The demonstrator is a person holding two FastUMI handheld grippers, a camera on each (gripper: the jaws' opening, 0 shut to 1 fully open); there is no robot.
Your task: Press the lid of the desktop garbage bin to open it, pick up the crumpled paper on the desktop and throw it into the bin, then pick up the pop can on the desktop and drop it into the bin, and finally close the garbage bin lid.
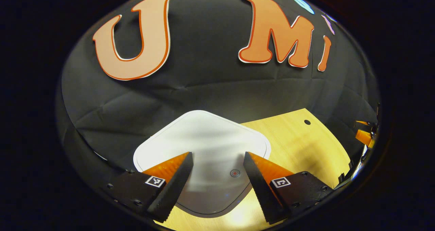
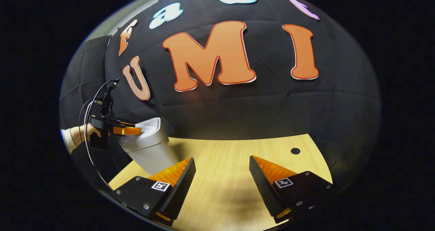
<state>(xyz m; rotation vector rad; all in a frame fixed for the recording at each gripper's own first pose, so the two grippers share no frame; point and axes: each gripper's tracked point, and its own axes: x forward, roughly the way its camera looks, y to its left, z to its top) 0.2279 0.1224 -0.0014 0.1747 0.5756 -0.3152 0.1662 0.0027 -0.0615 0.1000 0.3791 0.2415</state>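
Note:
The white bin lid (image 1: 204, 139) lies flat and closed just under my left gripper (image 1: 217, 156), which hovers open above it. A small round button mark (image 1: 235, 173) sits on the lid between my fingers. In the right gripper view the grey bin (image 2: 149, 149) stands at the table's left end, with the left gripper (image 2: 131, 131) over its lid, held by a hand (image 2: 86, 132). My right gripper (image 2: 221, 161) is open above the bare wooden table (image 2: 231, 183), holding nothing.
The wooden table (image 1: 299, 146) runs to the right of the bin and has a small dark hole (image 1: 307, 122) near its far edge; the same hole (image 2: 295, 151) is seen from the right gripper. Black cloth wall stands close behind the bin.

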